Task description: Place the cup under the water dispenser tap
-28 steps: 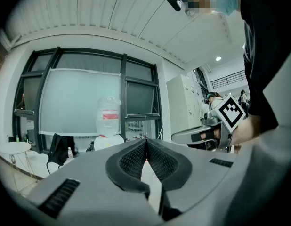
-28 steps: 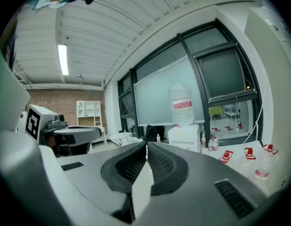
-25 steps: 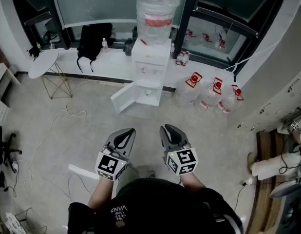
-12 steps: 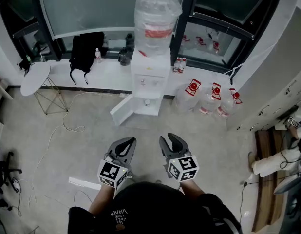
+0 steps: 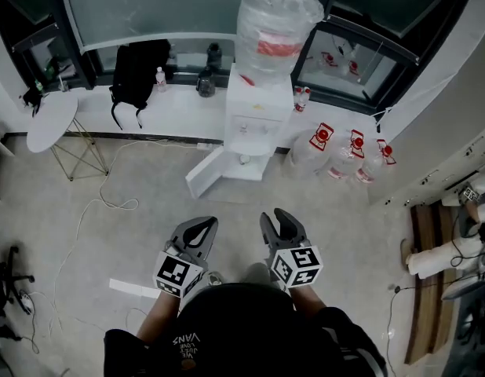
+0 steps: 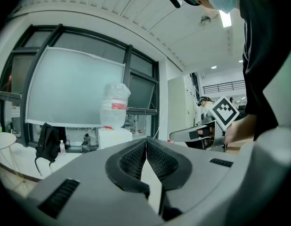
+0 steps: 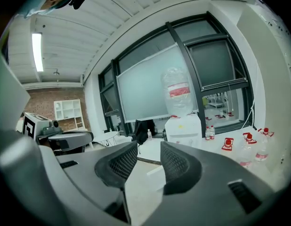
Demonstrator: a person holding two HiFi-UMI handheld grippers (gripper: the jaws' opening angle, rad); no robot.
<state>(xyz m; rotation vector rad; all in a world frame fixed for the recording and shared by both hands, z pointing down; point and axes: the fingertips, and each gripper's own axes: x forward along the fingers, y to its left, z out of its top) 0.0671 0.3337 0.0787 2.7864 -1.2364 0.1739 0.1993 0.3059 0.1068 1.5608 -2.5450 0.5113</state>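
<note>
You stand well back from the water dispenser, so I judge this to be the approach, with no cup in hand yet. Your left hand-held gripper is clenched on nothing, tips touching. Your right hand-held gripper is released and empty. You cannot pick out the cup for sure: a small pale thing in the dispenser's open lower compartment may be it. Next you likely need to close in, find the cup and grasp it with the right.

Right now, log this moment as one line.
left hand-held gripper: shut, empty | right hand-held gripper: open, empty | water dispenser: ahead, door open | cup: not held
</note>
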